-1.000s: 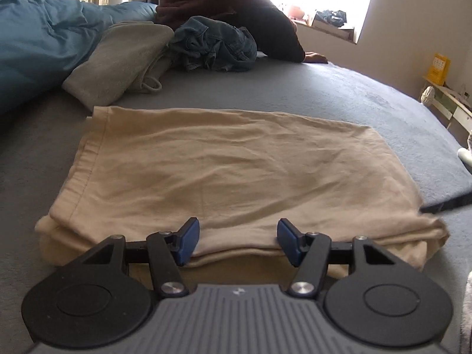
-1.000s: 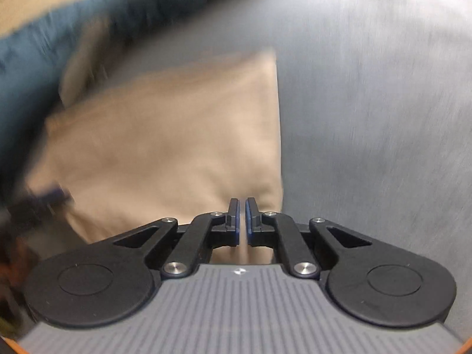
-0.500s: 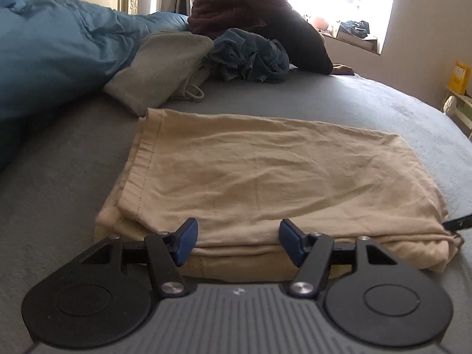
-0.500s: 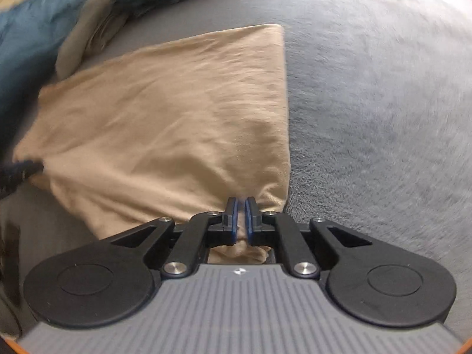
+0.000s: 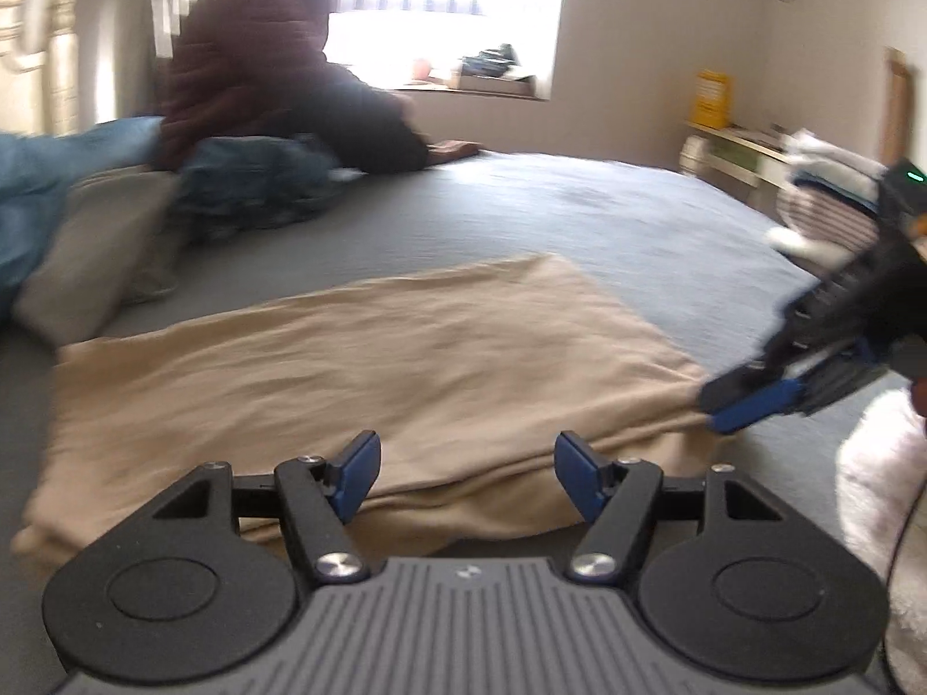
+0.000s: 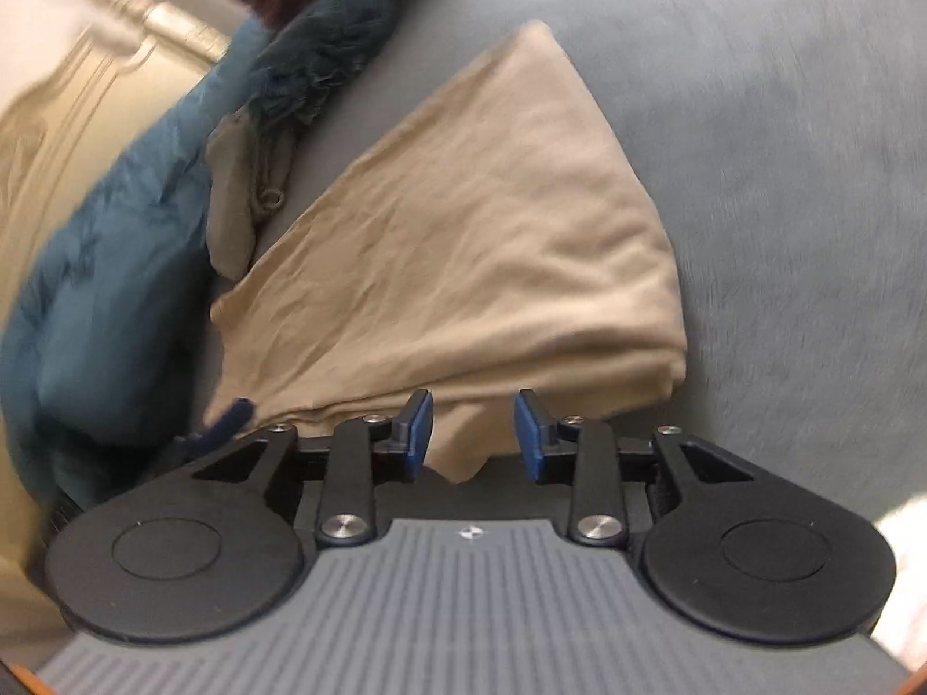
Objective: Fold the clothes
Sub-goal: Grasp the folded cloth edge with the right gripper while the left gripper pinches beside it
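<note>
A folded beige garment lies flat on the grey bed. My left gripper is open, its blue pads at the garment's near folded edge with nothing between them. My right gripper is open at the garment's near corner, the cloth lying between and below the pads. In the left wrist view the right gripper sits at the garment's right corner. In the right wrist view the garment spreads away, and a blue fingertip of the left gripper shows at its left edge.
A blue duvet, a grey-green garment and dark blue crumpled clothes lie at the bed's far left. A seated person is beyond them. A stack of folded clothes is at the right. White fluffy fabric is near right.
My right gripper has opened from shut and let go of the garment's corner. My left gripper stays open and has swung its view to the right along the near edge.
</note>
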{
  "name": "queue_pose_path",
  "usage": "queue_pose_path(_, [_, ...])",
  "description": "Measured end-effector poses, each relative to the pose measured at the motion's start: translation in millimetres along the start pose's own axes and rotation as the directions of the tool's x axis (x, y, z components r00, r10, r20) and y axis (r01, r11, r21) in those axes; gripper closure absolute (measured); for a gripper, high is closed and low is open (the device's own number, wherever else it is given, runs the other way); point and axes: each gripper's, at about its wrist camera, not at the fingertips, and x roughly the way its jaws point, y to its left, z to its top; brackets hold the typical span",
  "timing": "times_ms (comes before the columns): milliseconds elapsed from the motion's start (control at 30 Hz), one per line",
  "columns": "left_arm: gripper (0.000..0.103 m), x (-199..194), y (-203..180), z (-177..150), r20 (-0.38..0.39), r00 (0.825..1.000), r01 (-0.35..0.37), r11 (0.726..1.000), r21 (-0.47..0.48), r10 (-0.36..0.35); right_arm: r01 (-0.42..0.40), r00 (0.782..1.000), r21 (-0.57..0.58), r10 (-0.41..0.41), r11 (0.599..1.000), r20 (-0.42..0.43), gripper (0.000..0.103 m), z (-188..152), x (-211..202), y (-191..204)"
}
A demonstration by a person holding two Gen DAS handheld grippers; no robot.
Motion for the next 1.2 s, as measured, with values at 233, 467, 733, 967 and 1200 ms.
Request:
queue_pose_path(233, [0.035,33.9,-34.3,0.1,-0.047,0.996,0.078,0.984,0.161,-0.071,-0.091,0.995,0.243,0.097,0.966,-0.013,0.058,-3.3,6.1,-23.2])
queue_pose_path(467, [0.035,50.3,-48.0,-0.3,-0.077,0.993,0.11,0.953,0.283,-0.092,-0.107,0.991,0.272,0.124,0.956,-0.048,0.058,-1.7,28.3,-20.7])
queue_pose_path(733, [0.036,55.3,-53.8,2.1,-0.097,0.989,0.141,0.923,0.358,-0.114,-0.128,0.989,0.26,0.142,0.957,-0.036,0.081,0.1,38.1,-19.3])
queue_pose_path(967, [0.058,62.9,-54.5,5.1,-0.098,0.989,0.144,0.914,0.379,-0.114,-0.187,0.981,0.292,0.193,0.938,0.007,0.095,0.0,37.5,-25.7])
queue_pose_path(1200, [0.079,60.2,-46.2,16.5,-0.079,0.988,0.149,0.932,0.331,-0.13,-0.226,0.974,0.285,0.224,0.931,0.039,0.096,3.6,32.7,-24.1])
